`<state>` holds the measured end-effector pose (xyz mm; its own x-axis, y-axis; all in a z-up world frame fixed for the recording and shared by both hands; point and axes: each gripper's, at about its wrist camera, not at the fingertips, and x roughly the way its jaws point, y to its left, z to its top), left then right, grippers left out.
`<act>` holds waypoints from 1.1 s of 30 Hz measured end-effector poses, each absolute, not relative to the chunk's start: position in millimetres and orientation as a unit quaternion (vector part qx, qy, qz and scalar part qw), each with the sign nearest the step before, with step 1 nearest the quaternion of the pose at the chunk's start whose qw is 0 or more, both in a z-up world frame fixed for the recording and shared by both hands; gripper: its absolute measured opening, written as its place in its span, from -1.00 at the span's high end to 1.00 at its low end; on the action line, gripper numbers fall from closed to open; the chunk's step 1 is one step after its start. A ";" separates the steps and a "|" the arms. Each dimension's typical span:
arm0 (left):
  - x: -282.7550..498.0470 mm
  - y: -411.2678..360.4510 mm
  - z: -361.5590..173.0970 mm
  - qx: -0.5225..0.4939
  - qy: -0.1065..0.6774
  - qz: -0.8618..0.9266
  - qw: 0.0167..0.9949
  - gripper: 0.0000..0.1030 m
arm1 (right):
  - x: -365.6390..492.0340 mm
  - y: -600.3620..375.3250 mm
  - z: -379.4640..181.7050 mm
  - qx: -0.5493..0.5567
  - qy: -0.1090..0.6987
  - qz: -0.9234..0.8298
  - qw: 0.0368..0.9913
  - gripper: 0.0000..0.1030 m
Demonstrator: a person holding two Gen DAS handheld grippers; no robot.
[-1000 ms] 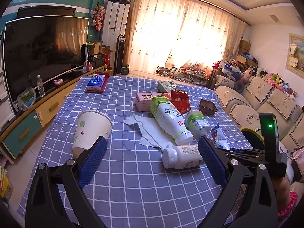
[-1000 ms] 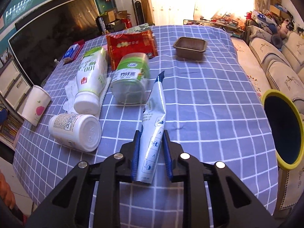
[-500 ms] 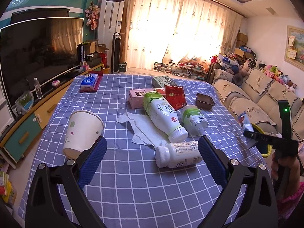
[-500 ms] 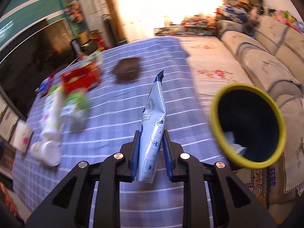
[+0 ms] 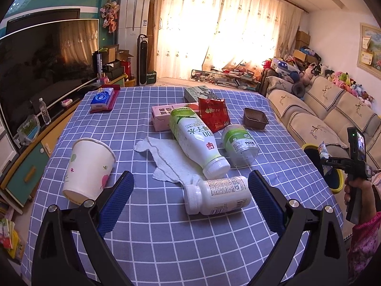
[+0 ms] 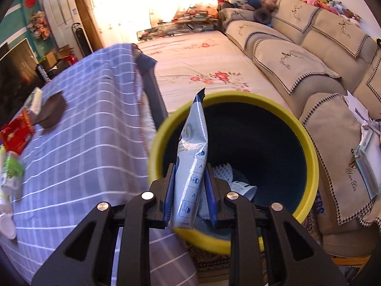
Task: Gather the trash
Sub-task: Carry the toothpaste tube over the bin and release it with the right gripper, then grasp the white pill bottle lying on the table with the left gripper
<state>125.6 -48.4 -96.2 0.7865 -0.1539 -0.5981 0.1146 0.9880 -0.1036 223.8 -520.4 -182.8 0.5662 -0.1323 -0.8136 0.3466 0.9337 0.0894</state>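
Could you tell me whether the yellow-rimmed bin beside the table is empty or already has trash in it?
Not empty: the right wrist view shows white crumpled trash at the bottom of the bin.

Dark television (image 5: 47, 54), beige sofa (image 5: 333, 104), bright curtains (image 5: 226, 31), plush toys (image 5: 343, 81)

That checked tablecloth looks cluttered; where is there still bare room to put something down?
Bare checked cloth lies along the near edge, in front of the small white lying bottle, and at the far left between the blue tissue pack and the white paper cup. The middle, around the tall green-and-white bottle, is crowded.
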 end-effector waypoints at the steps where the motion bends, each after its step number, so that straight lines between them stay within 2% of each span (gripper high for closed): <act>1: 126.3 -49.3 -96.5 -0.030 0.320 -0.071 0.944 -0.85 | 226.1 -524.8 -187.0 0.121 0.450 -0.139 0.874 0.55; 8: 133.2 -57.1 -99.5 -0.023 0.327 -0.072 0.942 -0.85 | 234.8 -544.9 -209.5 0.139 0.471 -0.151 0.858 0.37; 10: 135.0 -59.4 -100.6 -0.022 0.329 -0.073 0.941 -0.85 | 233.9 -547.8 -210.1 0.145 0.471 -0.153 0.857 0.17; 11: 135.9 -60.7 -101.3 -0.021 0.330 -0.073 0.941 -0.85 | 233.0 -548.5 -208.7 0.148 0.467 -0.153 0.858 0.14; 14: 137.9 -62.9 -103.3 -0.020 0.333 -0.074 0.940 -0.85 | 230.7 -546.3 -195.3 0.159 0.449 -0.149 0.867 0.10; 19: 144.6 -64.5 -111.5 -0.027 0.348 -0.074 0.934 -0.85 | 230.6 -517.5 -154.5 0.168 0.393 -0.107 0.898 -0.07; 26: 151.8 -74.2 -126.9 -0.013 0.372 -0.066 0.926 -0.86 | 257.3 -439.9 -112.4 0.148 0.335 -0.019 0.930 -0.16; 33: 164.0 -91.3 -144.6 -0.019 0.409 -0.073 0.909 -0.88 | 279.0 -398.3 -118.8 0.132 0.336 0.017 0.932 -0.17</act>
<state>164.0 -91.3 -144.6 0.6548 -0.1491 -0.7409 0.1176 0.9885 -0.0950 279.0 -398.3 -118.8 0.7730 0.1206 -0.6229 0.0577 0.9643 0.2584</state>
